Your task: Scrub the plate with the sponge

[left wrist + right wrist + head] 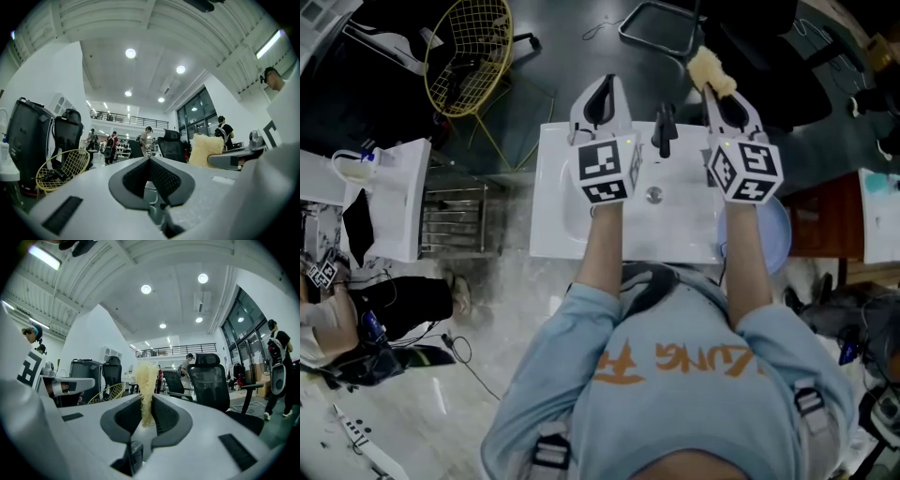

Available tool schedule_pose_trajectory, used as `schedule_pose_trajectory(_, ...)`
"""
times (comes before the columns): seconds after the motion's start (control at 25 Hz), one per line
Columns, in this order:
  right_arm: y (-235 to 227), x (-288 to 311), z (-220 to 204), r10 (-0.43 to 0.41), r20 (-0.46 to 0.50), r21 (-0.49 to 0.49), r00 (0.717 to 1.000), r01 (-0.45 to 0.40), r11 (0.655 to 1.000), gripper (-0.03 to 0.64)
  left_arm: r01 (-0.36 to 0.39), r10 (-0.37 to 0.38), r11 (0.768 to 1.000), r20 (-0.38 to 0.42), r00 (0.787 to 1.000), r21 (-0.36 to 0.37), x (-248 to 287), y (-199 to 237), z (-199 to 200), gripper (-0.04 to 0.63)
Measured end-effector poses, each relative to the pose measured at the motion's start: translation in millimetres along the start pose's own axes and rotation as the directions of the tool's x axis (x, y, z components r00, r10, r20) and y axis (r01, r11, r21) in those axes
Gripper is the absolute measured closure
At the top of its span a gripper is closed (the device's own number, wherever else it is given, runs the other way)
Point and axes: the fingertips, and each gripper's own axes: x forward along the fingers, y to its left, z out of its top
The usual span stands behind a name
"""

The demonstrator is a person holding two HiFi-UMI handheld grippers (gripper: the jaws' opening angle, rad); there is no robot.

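The left gripper [150,160] has its jaws pressed together, with nothing between them. Beyond it, to the right, a pale yellow sponge [205,149] touches a grey jaw of the right gripper [220,160]. A yellow wire basket [63,169] sits low at left, near a black office chair [171,145].

The plate [778,239] shows only as a pale blue arc beside the right edge of the sink [551,187]; the rest is covered by the marker cube and forearm of the right claw [713,89]. The lower part of the sponge [711,68] is concealed between that claw's jaws, and the sink basin is largely masked by both arms and the left claw [605,84]. Distant people in both gripper views are too small to resolve.
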Motion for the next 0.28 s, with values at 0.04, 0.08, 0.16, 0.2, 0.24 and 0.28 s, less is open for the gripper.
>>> schedule_pose_trajectory(0.04, 0.4, -0.6, 0.2, 0.0, -0.001, -0.002, 1.0, 0.0, 1.0, 0.569, 0.0, 0.0, 1.0, -0.002, 1.0, 0.003, -1.2, 0.0, -0.5, 0.592)
schedule_pose_trajectory(0.08, 0.6, -1.3, 0.3, 0.0, -0.002, -0.002, 1.0, 0.0, 1.0, 0.569, 0.0, 0.0, 1.0, -0.002, 1.0, 0.007, -2.5, -0.1, -0.9, 0.592)
schedule_pose_trajectory(0.16, 1.1, -2.8, 0.5, 0.001, -0.003, -0.004, 1.0, -0.001, 1.0, 0.569, 0.0, 0.0, 1.0, 0.006, 1.0, 0.018, -4.3, 0.1, 0.4, 0.592)
schedule_pose_trajectory(0.2, 1.8, -3.6, 0.7, 0.002, -0.002, -0.005, 1.0, -0.002, 1.0, 0.569, 0.0, -0.001, 1.0, 0.008, 1.0, 0.022, -5.1, 0.7, 1.1, 0.592)
schedule_pose_trajectory(0.24, 2.6, -4.3, 1.1, 0.003, -0.001, -0.007, 1.0, -0.003, 1.0, 0.569, 0.001, -0.001, 1.0, 0.01, 1.0, 0.026, -6.0, 1.3, 1.5, 0.592)
schedule_pose_trajectory(0.28, 3.6, -5.0, 1.4, 0.005, -0.001, -0.009, 1.0, -0.005, 1.0, 0.569, 0.002, -0.002, 1.0, 0.011, 1.0, 0.029, -6.9, 1.9, 1.9, 0.592)
